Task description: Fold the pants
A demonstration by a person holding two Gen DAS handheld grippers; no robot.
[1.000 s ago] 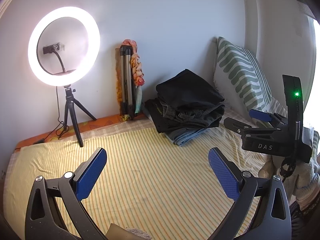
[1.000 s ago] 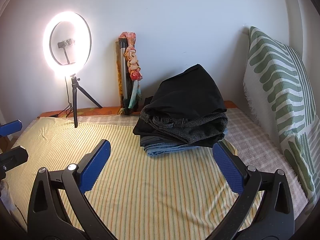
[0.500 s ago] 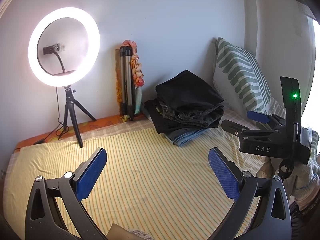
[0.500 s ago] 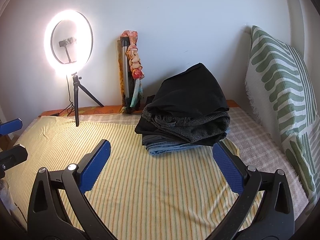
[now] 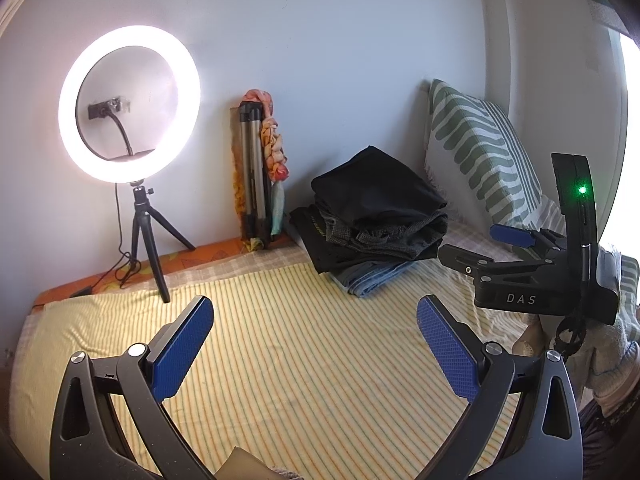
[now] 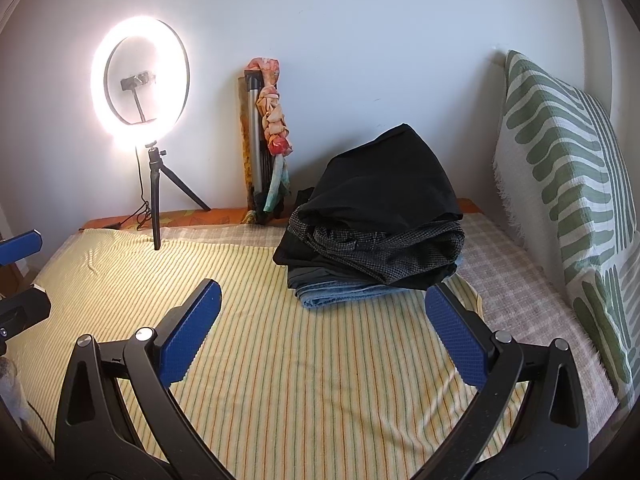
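A stack of folded pants (image 5: 372, 224) lies at the back of the bed: black on top, grey check below, blue jeans at the bottom. It also shows in the right wrist view (image 6: 376, 224). My left gripper (image 5: 314, 344) is open and empty above the yellow striped sheet (image 5: 280, 352). My right gripper (image 6: 322, 328) is open and empty, just in front of the stack. The right gripper's body (image 5: 532, 276) shows at the right of the left wrist view. The left gripper's tip (image 6: 20, 280) shows at the left edge of the right wrist view.
A lit ring light on a small tripod (image 5: 130, 120) stands at the back left (image 6: 140, 92). A folded tripod with a scarf (image 5: 260, 168) leans on the wall. A green patterned pillow (image 6: 568, 184) stands at the right. The wall is close behind.
The right gripper has shifted slightly left and forward towards the stack. Both grippers remain open. The pants have not moved.
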